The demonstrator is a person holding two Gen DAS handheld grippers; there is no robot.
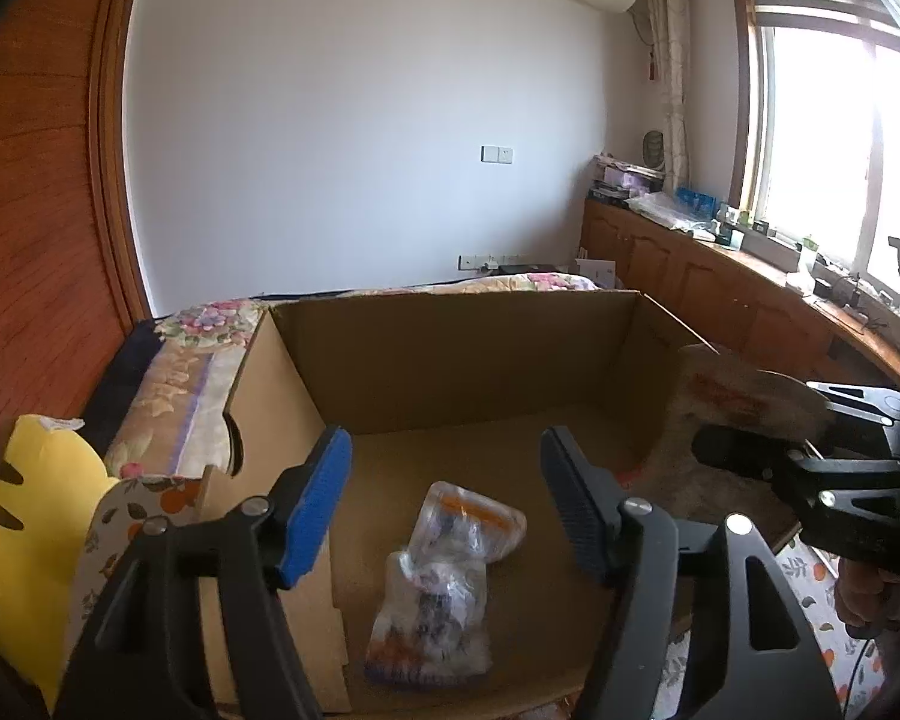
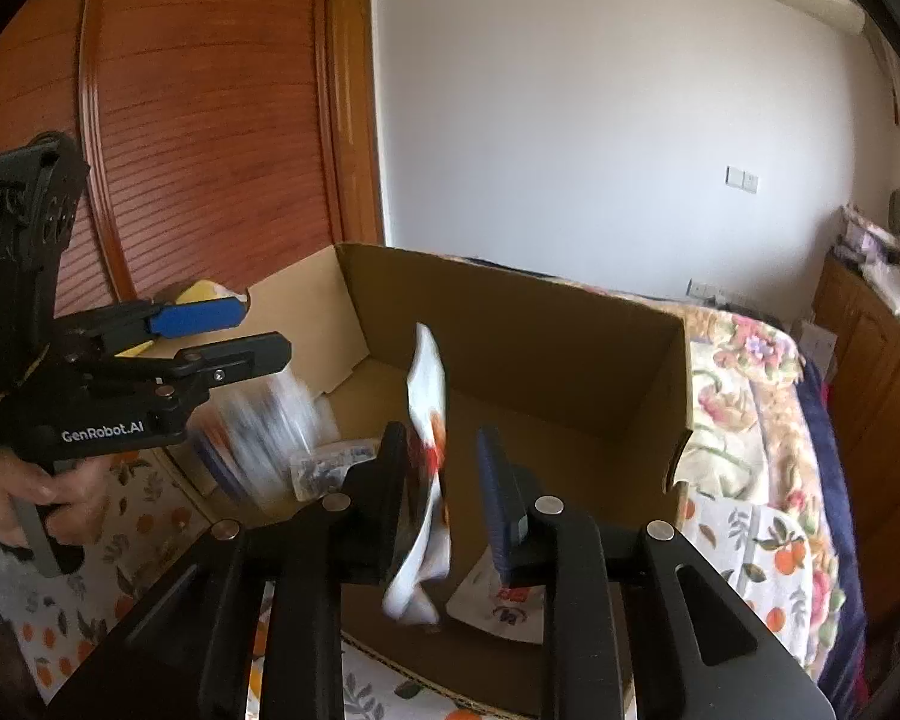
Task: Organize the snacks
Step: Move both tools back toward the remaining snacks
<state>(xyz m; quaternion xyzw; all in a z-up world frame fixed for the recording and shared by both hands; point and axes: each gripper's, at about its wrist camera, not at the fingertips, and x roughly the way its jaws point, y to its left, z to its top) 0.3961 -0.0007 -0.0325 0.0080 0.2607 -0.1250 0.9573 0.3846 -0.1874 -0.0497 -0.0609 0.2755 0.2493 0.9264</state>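
On top of the flower-patterned bed cover (image 1: pixel 180 372), an open cardboard box (image 1: pixel 462 348) is being filled with snacks. The task is judged to be partly done: two clear snack bags (image 1: pixel 444 576) are seen lying on the box floor near the front wall in the left wrist view, one overlapping the other, and much of the floor beyond them is bare. At least one more snack remains to be placed, and a white pouch with printed markings (image 2: pixel 504 600) is seen low in the right wrist view; whether it lies inside the box or in front of it cannot be told.

The left gripper (image 1: pixel 450 504) is held over the near part of the box with its jaws spread apart and nothing between them; the clear bags lie below and beyond its blue pad (image 1: pixel 315 510), untouched. In the right wrist view a blurred clear bag (image 2: pixel 270 420) appears just under this gripper, so a release into the box is judged likely.

The right gripper (image 2: pixel 444 498) is held above the front edge of the box. A white and red snack packet (image 2: pixel 429 420) stands edge-on between its jaws, against the left finger and clear of the right one; it looks blurred, and a firm pinch cannot be confirmed. A yellow plush toy (image 1: pixel 24 516) is seen beside the box at the left, outside it.
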